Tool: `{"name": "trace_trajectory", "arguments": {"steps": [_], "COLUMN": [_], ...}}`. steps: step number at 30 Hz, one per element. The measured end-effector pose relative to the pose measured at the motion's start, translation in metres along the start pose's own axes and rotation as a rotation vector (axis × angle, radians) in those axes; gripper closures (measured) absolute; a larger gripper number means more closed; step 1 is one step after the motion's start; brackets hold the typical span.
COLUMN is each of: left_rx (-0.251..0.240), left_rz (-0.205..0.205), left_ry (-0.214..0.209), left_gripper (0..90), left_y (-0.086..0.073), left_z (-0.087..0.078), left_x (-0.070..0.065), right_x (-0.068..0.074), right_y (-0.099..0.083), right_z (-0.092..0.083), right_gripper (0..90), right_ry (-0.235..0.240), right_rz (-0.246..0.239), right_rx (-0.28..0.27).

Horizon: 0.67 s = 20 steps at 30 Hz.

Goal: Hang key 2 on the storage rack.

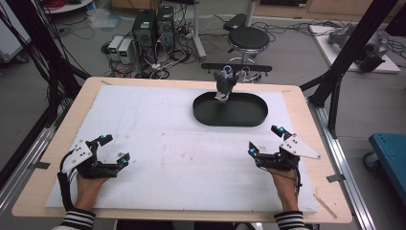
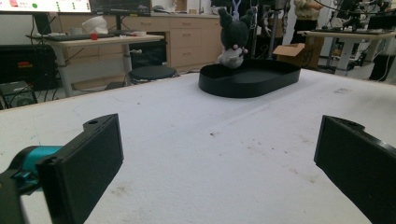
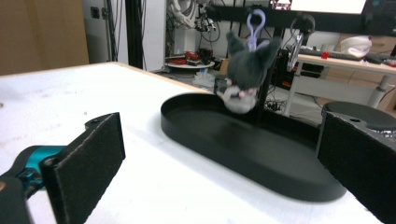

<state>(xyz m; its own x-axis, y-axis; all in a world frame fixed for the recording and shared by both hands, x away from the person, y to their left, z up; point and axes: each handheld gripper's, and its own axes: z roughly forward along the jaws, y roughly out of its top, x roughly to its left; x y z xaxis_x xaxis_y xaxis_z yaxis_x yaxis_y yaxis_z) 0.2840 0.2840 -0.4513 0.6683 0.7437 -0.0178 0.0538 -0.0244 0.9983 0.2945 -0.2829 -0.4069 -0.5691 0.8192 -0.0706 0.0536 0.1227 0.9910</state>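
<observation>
Right now both grippers sit low on the white mat (image 1: pixel 158 143) that covers the wooden table (image 1: pixel 306 129), well apart from each other and from the things at the far side. The left gripper (image 1: pixel 116 149) is at the near left of the mat, held in the person's left hand (image 1: pixel 90 184); its jaws are spread wide with nothing between them, and its own view shows only bare, faintly stained mat in the gap. The right gripper (image 1: pixel 264 139) is at the near right in the right hand (image 1: pixel 282 179), its jaws likewise spread wide and empty (the grey three-cornered plate on top points toward the table's right edge).

Toward the far middle of the mat lies a black oval tray (image 1: pixel 249 117) with a low wall. A small dark grey plush toy (image 1: pixel 225 82) with pointed ears, a pale face and a pale lower part is at the tray's far left end; in the right gripper view the plush toy (image 3: pixel 245 70) appears above the tray's (image 3: pixel 280 182) floor beside a thin dark upright, with a lilac clip (image 3: pixel 255 21) at its top. Whether it hangs from that or leans on the rim I cannot tell. In the left gripper view the plush toy (image 2: pixel 232 35) shows over the tray's (image 2: pixel 233 86) far rim.

Beyond the table stand a black round stool (image 1: pixel 247 38) and computer cases (image 1: pixel 153 26) on the floor.
</observation>
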Motion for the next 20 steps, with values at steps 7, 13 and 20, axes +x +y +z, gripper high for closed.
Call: {"name": "trace_trajectory", "arguments": {"steps": [7,13,20], "left_rx": [0.002,0.0,-0.003], "left_rz": [0.001,0.002,0.005], "left_ry": [-0.001,-0.001,0.002], "left_gripper": [1.7,1.7,1.7], "left_y": [0.0,0.0,0.0], "left_z": [0.0,0.0,0.0], "left_x": [0.0,0.0,0.0], "right_x": [0.012,0.014,0.016], "right_y": [-0.024,-0.04,-0.043], "right_z": [0.0,0.003,0.003], "right_gripper": [0.5,0.5,0.5], "right_ry": [-0.01,0.0,-0.014], "right_rz": [-0.057,-0.02,-0.021], "right_rx": [-0.026,-0.022,-0.011]}}
